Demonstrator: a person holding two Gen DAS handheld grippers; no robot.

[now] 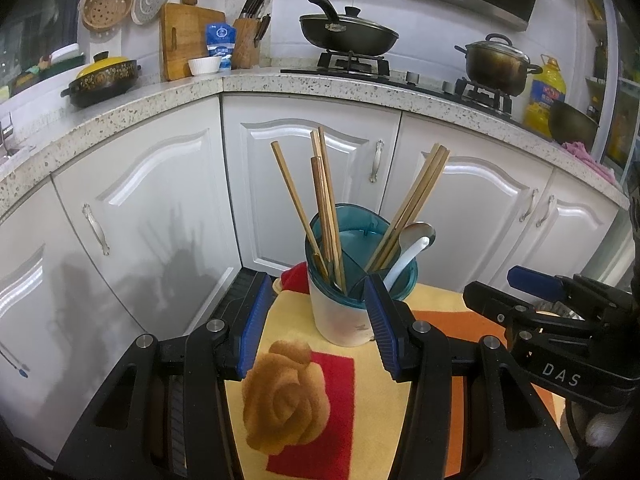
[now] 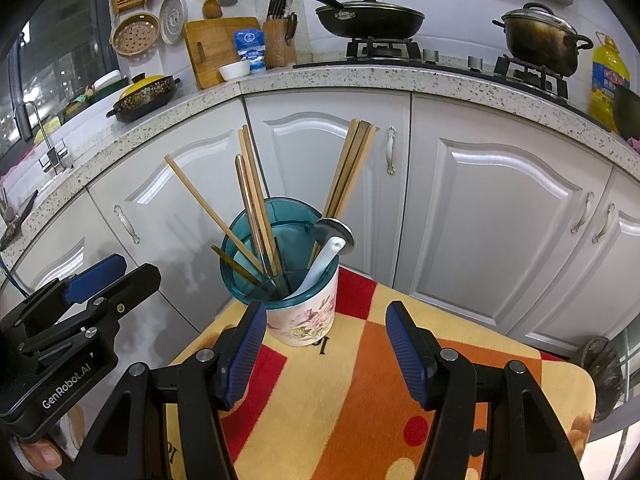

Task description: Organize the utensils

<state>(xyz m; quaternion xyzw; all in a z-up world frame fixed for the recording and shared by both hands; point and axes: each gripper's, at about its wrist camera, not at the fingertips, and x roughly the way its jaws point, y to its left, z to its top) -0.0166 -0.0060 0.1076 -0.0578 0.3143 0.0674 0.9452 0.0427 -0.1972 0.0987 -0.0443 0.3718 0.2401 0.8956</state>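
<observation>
A white utensil holder (image 1: 340, 316) with a teal divided rim stands on a small table with a patterned cloth (image 1: 352, 380). It holds several wooden chopsticks (image 1: 326, 208), a metal spoon (image 1: 420, 234) and a white ceramic spoon (image 1: 404, 262). My left gripper (image 1: 316, 300) is open and empty, its jaws either side of the holder's base, just in front of it. In the right wrist view the floral holder (image 2: 300, 316) stands just beyond my right gripper (image 2: 326, 332), which is open and empty. The chopsticks (image 2: 256, 204) lean in two bunches.
White cabinet doors (image 2: 500, 208) stand right behind the table. A speckled counter (image 2: 320, 80) above carries a stove with a wok (image 2: 368, 20) and a pot (image 2: 540, 38), an oil bottle (image 2: 608, 76), a knife block (image 2: 280, 40) and a cutting board. A sink is at far left.
</observation>
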